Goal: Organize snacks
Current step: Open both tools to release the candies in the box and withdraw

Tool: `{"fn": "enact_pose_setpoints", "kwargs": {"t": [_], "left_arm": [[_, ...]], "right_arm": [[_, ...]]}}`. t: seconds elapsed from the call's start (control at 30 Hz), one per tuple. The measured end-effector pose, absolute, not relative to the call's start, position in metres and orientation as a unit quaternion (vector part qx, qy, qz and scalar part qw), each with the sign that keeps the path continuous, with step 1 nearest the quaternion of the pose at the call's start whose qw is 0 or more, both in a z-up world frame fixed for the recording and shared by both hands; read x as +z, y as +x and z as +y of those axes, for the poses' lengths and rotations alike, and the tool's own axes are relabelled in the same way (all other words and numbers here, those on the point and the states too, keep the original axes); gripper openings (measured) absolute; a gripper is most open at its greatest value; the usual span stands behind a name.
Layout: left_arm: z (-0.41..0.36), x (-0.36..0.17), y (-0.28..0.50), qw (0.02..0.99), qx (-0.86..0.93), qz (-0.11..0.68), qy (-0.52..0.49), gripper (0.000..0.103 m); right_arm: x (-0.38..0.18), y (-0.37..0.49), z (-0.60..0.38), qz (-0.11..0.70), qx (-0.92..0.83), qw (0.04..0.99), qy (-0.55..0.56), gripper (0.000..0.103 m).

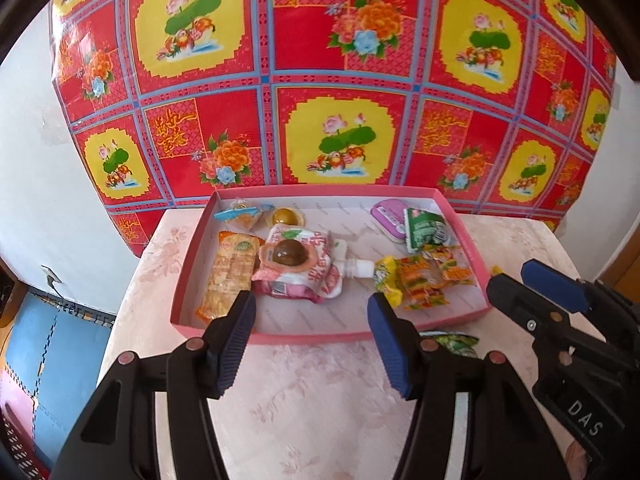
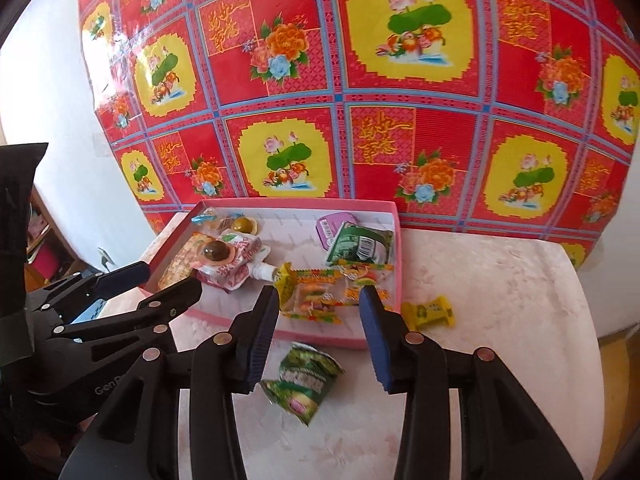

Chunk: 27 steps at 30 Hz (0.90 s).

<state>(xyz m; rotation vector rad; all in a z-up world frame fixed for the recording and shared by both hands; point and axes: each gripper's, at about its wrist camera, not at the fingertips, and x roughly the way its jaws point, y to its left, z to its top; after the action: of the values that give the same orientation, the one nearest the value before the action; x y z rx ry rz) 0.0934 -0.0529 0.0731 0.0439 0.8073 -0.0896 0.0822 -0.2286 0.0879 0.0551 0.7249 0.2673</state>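
Left wrist view, green packet [image 1: 458,343] half hidden behind fingers [image 1: 390,346]

A shallow pink cardboard tray [image 2: 384,216] of wrapped snacks sits beyond the right gripper [image 2: 318,334]. A crumpled green foil packet [image 2: 304,380] lies below its fingers, a small yellow wrapped candy [image 2: 430,312] just right.

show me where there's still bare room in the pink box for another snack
Free: the middle strip of the pink box floor, between the white drink pouch and the purple tin, running to the front wall. Crowded: the left side around the orange packet, and the right front corner under the gummy packets.
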Motion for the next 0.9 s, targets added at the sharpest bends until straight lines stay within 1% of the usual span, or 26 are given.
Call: {"fn": "enact_pose_setpoints", "kwargs": {"t": [0.43,0.9], "left_arm": [[-0.071,0.068,0.067,0.913,-0.059,0.403,0.027,0.061],[-0.108,0.044,0.062,0.889,-0.108,0.444,0.017,0.061]], "right_arm": [[0.078,0.058,-0.263,0.357,0.104,0.927,0.041,0.043],[0.054,0.049,-0.307,0.376,0.073,0.921,0.072,0.043]]}}
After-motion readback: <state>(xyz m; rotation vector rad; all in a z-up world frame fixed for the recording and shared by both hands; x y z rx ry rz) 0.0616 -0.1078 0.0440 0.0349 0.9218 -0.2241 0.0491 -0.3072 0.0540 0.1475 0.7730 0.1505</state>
